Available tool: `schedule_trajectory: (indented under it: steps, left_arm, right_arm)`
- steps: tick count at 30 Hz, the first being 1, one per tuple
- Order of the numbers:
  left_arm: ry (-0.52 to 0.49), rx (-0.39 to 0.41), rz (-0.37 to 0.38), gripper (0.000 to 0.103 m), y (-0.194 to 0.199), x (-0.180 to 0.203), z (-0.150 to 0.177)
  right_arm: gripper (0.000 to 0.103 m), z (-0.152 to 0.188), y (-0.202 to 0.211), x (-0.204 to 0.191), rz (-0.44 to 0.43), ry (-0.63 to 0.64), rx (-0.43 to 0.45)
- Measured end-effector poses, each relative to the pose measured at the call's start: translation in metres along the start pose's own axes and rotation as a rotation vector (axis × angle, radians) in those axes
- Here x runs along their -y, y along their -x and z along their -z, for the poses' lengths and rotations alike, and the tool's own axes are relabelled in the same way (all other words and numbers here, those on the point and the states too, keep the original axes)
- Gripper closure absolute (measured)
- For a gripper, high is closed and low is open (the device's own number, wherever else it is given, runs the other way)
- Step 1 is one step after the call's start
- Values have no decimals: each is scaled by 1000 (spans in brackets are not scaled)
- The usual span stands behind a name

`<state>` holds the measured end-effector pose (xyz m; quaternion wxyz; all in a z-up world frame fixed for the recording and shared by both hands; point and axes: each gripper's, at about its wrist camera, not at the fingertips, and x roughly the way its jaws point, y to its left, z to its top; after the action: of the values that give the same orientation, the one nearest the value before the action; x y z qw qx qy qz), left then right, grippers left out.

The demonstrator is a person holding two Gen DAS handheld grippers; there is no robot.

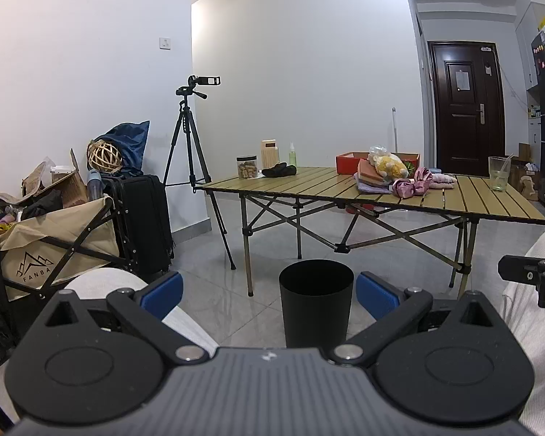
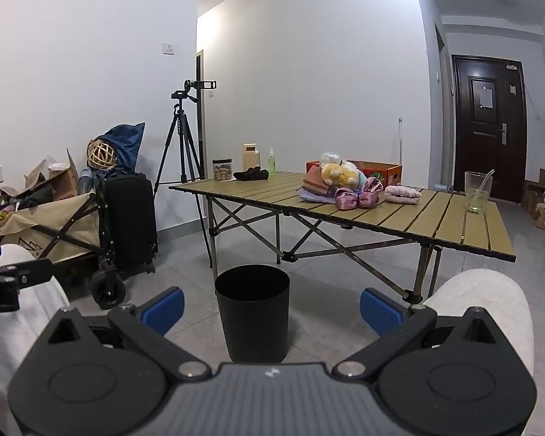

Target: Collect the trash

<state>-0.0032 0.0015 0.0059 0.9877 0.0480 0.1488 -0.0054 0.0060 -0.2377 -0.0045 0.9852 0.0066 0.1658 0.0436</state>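
**Both grippers wide open, one black bin on the floor ahead**

The left gripper fills the bottom of its own view, its two blue pads spread wide with nothing between them but the floor scene behind. The right gripper stands the same way at the bottom of its view, jaws fully apart and empty.

One black trash bin stands upright on the grey tiled floor at lower centre of both views, in front of the single folding table (its slatted top runs across the middle of the frame). Whether anything lies inside the bin cannot be told.

On the table, counted: one lidded jar, one beige container, one green spray bottle, one dark cloth bundle, one red box, one yellow plush toy, one pink satin bundle and one clear glass with a straw at the right end.

At mid-left stand one tripod, one black suitcase and one beige folding wagon. One dark door shows at upper right.
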Motion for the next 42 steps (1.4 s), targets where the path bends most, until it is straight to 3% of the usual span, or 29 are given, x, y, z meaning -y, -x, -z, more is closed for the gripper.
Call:
schedule_trajectory:
  steps: [42]
  left_arm:
    - [6, -3, 4, 0, 2, -5, 0]
  right_arm:
    - [0, 1, 3, -3, -5, 1, 4]
